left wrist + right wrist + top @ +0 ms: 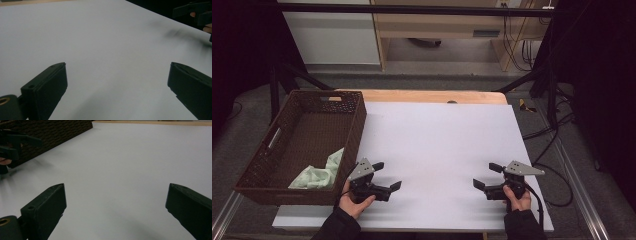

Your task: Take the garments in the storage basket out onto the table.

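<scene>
High cam sat above the near edge, looking forward and down over the whole white-topped bench. Each tongs cam rode low and close to that white top, facing inward toward the other, and they shared its middle stretch.

Dark sleeves, black fingers
</scene>
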The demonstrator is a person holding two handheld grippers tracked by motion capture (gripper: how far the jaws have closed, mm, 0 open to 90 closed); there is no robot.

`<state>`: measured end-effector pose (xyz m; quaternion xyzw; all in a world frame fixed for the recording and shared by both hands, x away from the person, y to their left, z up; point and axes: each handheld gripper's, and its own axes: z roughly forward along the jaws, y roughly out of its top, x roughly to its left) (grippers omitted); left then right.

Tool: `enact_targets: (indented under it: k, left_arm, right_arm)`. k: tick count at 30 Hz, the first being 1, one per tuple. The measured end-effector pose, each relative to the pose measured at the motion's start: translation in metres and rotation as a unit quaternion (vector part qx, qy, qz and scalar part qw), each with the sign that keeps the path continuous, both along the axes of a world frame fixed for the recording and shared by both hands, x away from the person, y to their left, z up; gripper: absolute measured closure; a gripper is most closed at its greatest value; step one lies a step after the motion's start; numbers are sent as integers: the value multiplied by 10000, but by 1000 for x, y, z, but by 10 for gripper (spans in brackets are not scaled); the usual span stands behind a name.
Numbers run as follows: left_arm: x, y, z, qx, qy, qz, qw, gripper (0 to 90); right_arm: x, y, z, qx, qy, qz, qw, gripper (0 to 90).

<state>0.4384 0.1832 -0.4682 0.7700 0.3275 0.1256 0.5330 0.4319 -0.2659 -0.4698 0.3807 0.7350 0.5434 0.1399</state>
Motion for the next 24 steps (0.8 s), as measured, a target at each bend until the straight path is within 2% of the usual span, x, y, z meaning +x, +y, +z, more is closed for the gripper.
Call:
enact_targets:
  k: [24]
  left_arm:
    - [-1, 0, 8, 20, 25, 134, 9999, 23]
  right_arm:
    - [0, 0, 0, -79, 2, -3, 10000, 39]
